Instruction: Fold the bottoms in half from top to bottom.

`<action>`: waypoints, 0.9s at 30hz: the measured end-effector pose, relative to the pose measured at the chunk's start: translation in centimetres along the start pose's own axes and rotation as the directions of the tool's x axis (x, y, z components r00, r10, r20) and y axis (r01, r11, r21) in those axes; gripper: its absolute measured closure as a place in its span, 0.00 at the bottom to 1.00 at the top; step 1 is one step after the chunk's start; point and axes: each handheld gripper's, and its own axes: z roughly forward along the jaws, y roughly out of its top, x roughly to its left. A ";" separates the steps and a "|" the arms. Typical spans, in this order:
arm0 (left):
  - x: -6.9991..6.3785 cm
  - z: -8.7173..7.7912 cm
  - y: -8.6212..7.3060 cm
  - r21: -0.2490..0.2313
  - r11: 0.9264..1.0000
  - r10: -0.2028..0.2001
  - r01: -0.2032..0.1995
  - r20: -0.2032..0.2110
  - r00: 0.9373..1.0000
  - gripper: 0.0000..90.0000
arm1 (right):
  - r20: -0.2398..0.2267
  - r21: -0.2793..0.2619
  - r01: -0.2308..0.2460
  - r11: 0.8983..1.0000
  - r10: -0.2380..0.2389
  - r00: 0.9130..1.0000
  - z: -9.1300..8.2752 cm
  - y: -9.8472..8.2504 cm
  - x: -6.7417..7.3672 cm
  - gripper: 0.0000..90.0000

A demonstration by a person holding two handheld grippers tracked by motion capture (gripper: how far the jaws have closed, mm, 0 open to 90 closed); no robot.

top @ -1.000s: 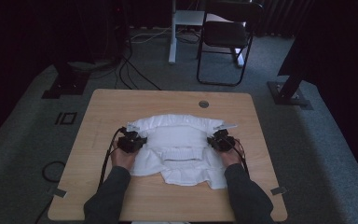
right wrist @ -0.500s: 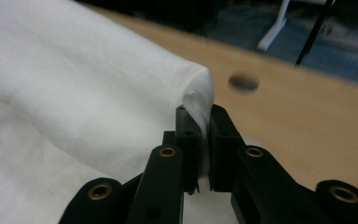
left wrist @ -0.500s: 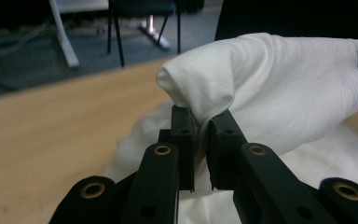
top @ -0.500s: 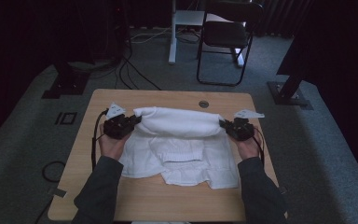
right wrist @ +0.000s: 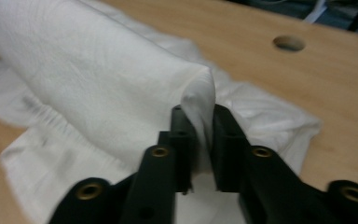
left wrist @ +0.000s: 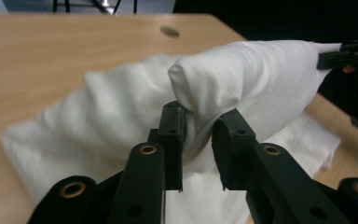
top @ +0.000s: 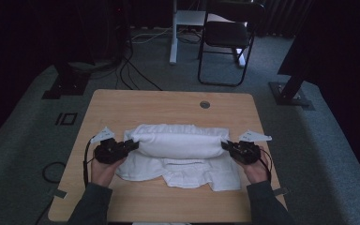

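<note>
Two grippers, left gripper (top: 130,145) and right gripper (top: 226,146), pinch the white garment's (top: 178,140) lifted fold. Their fingers have just been opening slightly, cloth between them, above the counter (top: 145,103).

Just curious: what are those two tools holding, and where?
A white garment: the left tool pinches its left end, the right tool its right end.

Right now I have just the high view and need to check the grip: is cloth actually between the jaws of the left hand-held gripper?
Observer: Yes. The left hand-held gripper has a bunched end of the white cloth between its jaws, which have just been opening.
Operator: And the right one?
Observer: The right hand-held gripper pinches a thin folded edge of the cloth. Its jaws have just been opening too.
</note>
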 end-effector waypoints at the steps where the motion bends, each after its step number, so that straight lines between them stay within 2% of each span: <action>1: 0.0 0.0 0.0 0.000 1.000 0.000 0.000 0.000 1.000 0.79 | -0.013 0.004 -0.002 1.000 0.002 1.000 -0.2 -0.4 0.0 0.82; 3: 0.0 -1.2 -0.2 -0.046 0.999 -0.015 0.014 -0.007 1.000 0.73 | -0.030 -0.009 -0.005 1.000 0.005 1.000 -0.7 -0.7 -0.1 0.70; 4: 0.0 -1.6 0.1 -0.073 0.997 -0.022 0.022 0.000 1.000 0.74 | -0.019 -0.026 -0.008 1.000 0.008 1.000 -1.1 -0.5 -0.1 0.67; 5: 0.0 -1.6 0.1 -0.073 0.997 -0.022 0.022 0.000 1.000 0.73 | -0.014 -0.047 -0.016 0.999 0.016 1.000 -1.5 -0.3 -0.1 0.64; 6: 0.0 -2.1 1.1 -0.097 0.995 -0.028 0.028 -0.001 1.000 0.73 | -0.018 -0.071 -0.021 0.997 0.020 1.000 -1.9 0.1 -0.2 0.63; 8: -0.5 -1.5 2.3 -0.071 0.997 -0.011 0.010 -0.011 1.000 0.73 | -0.029 -0.102 -0.030 0.994 0.027 0.999 -2.2 1.0 -0.1 0.61; 10: -0.8 -1.1 2.7 -0.061 0.998 0.000 0.000 -0.014 1.000 0.73 | -0.026 -0.107 -0.021 0.994 0.018 0.999 -2.0 1.7 0.2 0.60; 11: -1.5 0.3 3.7 -0.034 0.999 0.023 -0.023 -0.014 1.000 0.72 | -0.027 -0.098 -0.008 0.995 0.005 1.000 -1.4 2.5 0.8 0.59; 14: -2.6 3.0 4.6 0.027 0.999 0.025 -0.025 -0.016 1.000 0.72 | -0.007 -0.056 0.031 0.998 -0.031 0.999 0.9 3.6 2.2 0.59; 15: -2.6 3.0 4.6 0.027 0.999 0.025 -0.025 -0.016 1.000 0.72 | -0.007 -0.056 0.031 0.998 -0.031 0.999 0.9 3.6 2.2 0.59; 17: -3.6 5.3 4.7 0.073 0.997 0.034 -0.034 -0.005 0.999 0.72 | -0.006 -0.028 0.031 0.999 -0.032 0.999 2.8 4.0 2.9 0.59; 18: -4.6 6.9 4.4 0.104 0.993 0.050 -0.049 -0.002 0.999 0.72 | -0.015 -0.012 0.017 1.000 -0.017 1.000 4.6 4.1 3.5 0.60; 19: -4.6 6.9 4.4 0.104 0.993 0.050 -0.049 -0.002 0.999 0.72 | -0.015 -0.012 0.017 1.000 -0.017 1.000 4.6 4.1 3.5 0.60; 20: -5.2 7.9 4.0 0.126 0.990 0.064 -0.064 0.005 0.998 0.72 | -0.015 0.011 0.016 1.000 -0.015 1.000 6.4 4.0 4.1 0.60; 21: -5.9 9.1 3.3 0.160 0.982 0.097 -0.096 0.000 0.995 0.72 | -0.010 0.020 0.019 1.000 -0.019 1.000 7.0 3.9 4.2 0.60; 23: -6.3 10.4 2.2 0.200 0.972 0.127 -0.122 -0.012 0.992 0.72 | -0.005 0.044 0.019 0.999 -0.018 1.000 8.3 3.5 4.6 0.60; 25: -6.0 11.2 1.0 0.225 0.967 0.130 -0.123 -0.017 0.991 0.74 | -0.004 0.072 0.015 0.997 -0.015 1.000 9.3 2.8 4.8 0.61; 26: -5.7 11.5 0.3 0.231 0.967 0.113 -0.105 -0.022 0.993 0.76 | 0.000 0.084 0.015 0.996 -0.015 1.000 9.6 2.4 5.0 0.61; 27: -5.7 11.5 0.3 0.231 0.967 0.113 -0.105 -0.022 0.993 0.77 | 0.004 0.096 0.019 0.995 -0.019 1.000 9.9 1.9 5.1 0.61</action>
